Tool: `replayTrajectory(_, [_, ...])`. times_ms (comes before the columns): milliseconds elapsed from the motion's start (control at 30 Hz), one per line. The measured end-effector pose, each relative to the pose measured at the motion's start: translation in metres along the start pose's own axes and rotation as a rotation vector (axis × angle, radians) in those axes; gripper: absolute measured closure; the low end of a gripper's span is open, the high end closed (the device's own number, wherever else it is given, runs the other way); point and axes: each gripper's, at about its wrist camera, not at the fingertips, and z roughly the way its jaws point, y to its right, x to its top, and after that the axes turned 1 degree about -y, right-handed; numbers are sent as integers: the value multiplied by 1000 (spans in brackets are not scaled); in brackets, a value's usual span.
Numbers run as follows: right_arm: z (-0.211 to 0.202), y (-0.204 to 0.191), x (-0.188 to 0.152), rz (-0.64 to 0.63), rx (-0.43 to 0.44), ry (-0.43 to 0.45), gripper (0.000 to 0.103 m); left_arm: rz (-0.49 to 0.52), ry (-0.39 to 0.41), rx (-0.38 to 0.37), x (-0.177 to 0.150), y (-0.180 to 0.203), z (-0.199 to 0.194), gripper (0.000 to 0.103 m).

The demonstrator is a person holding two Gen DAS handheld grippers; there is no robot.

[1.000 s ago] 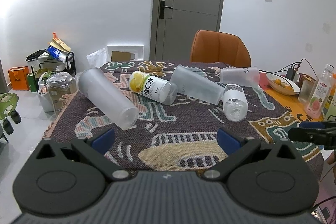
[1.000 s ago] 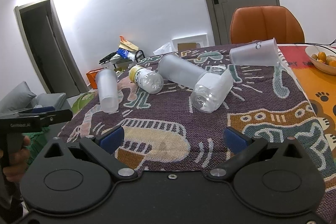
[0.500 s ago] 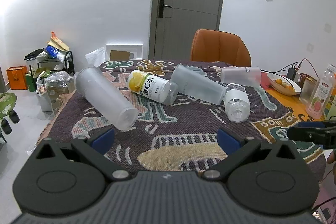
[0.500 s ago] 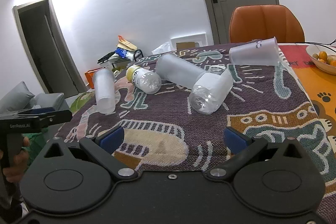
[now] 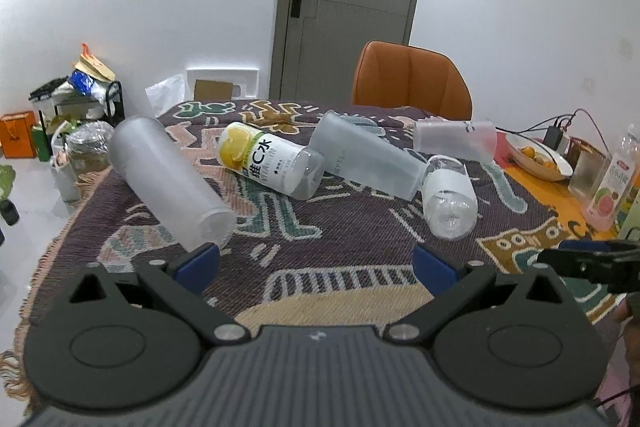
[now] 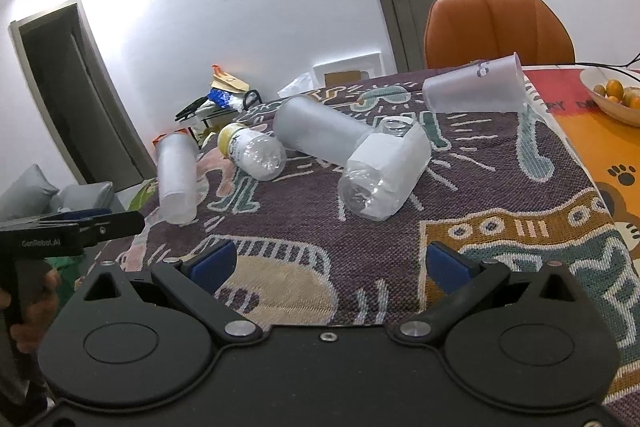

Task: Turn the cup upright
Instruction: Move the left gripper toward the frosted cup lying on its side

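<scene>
Several cups and bottles lie on their sides on a patterned cloth. A frosted cup (image 5: 456, 143) (image 6: 474, 89) lies at the far right. A tall frosted tumbler (image 5: 170, 183) (image 6: 176, 179) lies at the left, a second one (image 5: 366, 159) (image 6: 320, 133) in the middle. A lemon-label bottle (image 5: 268, 159) (image 6: 252, 153) and a white-label bottle (image 5: 448, 199) (image 6: 384, 175) lie between them. My left gripper (image 5: 316, 261) is open and empty at the near edge, its left fingertip close to the left tumbler. My right gripper (image 6: 328, 263) is open and empty, short of the white-label bottle.
An orange chair (image 5: 410, 81) stands behind the table. A bowl of oranges (image 5: 538, 159), a glass and a pink-label juice bottle (image 5: 610, 195) stand at the right. Bags and a rack (image 5: 76, 99) crowd the floor at the left. The other gripper shows at each view's edge.
Both grippers have moved forward a little toward the lying cups and bottles. Both stay open. Nothing on the table has moved.
</scene>
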Motion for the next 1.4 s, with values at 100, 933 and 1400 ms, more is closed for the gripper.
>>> replayTrajectory(100, [8, 7, 4, 20, -6, 0, 0, -29, 2, -19, 6, -2, 8, 1])
replayTrajectory(933, [47, 76, 20, 216, -65, -33, 0, -67, -90, -16, 62, 33, 117, 1])
replayTrajectory(1400, [67, 109, 35, 277, -79, -39, 0, -263, -191, -65, 92, 35, 175, 1])
